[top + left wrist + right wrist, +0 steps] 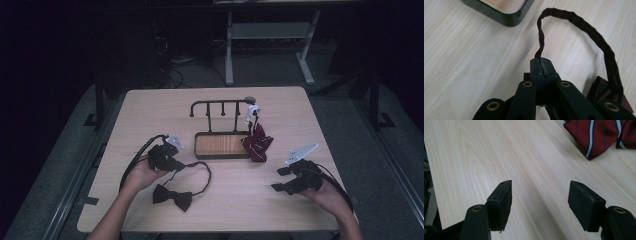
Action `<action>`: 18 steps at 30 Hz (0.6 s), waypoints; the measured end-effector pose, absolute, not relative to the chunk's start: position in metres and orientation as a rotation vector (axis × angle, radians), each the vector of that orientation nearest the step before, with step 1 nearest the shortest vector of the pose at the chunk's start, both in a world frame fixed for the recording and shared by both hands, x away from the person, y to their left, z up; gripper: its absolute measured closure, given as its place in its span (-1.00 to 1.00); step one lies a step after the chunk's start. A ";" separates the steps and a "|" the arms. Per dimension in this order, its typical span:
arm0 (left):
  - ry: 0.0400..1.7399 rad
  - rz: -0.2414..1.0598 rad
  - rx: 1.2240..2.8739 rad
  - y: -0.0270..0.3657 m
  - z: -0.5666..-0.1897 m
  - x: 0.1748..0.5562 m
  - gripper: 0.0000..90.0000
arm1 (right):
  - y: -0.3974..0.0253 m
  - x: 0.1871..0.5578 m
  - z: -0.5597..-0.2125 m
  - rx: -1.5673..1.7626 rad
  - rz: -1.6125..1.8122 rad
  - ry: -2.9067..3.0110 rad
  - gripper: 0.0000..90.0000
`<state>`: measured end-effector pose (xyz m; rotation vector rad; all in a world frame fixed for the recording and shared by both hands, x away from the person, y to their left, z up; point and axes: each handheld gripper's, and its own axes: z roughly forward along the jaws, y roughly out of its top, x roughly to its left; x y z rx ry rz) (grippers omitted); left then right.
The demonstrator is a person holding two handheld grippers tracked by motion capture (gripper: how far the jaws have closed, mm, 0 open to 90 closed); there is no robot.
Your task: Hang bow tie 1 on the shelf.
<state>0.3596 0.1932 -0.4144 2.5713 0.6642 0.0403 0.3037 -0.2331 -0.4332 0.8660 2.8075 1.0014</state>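
Note:
A dark maroon bow tie (172, 196) lies on the table near the front left, its strap (202, 172) looping up and back. My left gripper (176, 163) is shut on that strap (579, 22), pinching one end between its jaws (542, 65). A red striped tie (257, 141) hangs from the right end of a black hook rack (220, 106) and drapes onto the table; its tip (596, 135) lies ahead of the right jaws. My right gripper (280, 179) rests open at the front right, nothing between its fingers (540, 205).
The rack stands on a black tray with a wooden floor (220, 145) at mid table; its corner (504, 12) is just ahead of the left gripper. A white clip or tag (251, 111) sits on the rack's right hook. Table edges lie near both forearms.

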 end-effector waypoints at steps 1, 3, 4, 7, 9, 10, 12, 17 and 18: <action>0.664 0.040 2.571 0.193 -0.414 0.360 0.98 | -0.233 0.304 -0.433 0.866 1.001 2.808 -0.22; 0.666 0.043 2.558 0.193 -0.412 0.358 0.98 | -0.233 0.304 -0.434 0.868 1.003 2.803 -0.22; 0.648 0.047 2.570 0.194 -0.410 0.358 0.99 | -0.233 0.304 -0.434 0.860 1.001 2.800 -0.22; 0.640 0.051 2.570 0.194 -0.405 0.355 0.98 | -0.233 0.304 -0.435 0.857 0.990 2.798 -0.23; 0.632 0.052 2.568 0.194 -0.402 0.353 0.99 | -0.234 0.304 -0.436 0.865 0.987 2.797 -0.23; 0.625 0.052 2.569 0.195 -0.399 0.353 0.99 | -0.235 0.304 -0.436 0.865 0.999 2.793 -0.24; 0.618 0.048 2.567 0.195 -0.397 0.353 0.99 | -0.236 0.304 -0.436 0.857 1.003 2.793 -0.25; 0.612 0.044 2.557 0.195 -0.391 0.352 0.99 | -0.235 0.303 -0.436 0.848 1.000 2.799 -0.26; 0.596 0.047 2.567 0.195 -0.389 0.352 0.99 | -0.235 0.303 -0.436 0.846 0.999 2.799 -0.26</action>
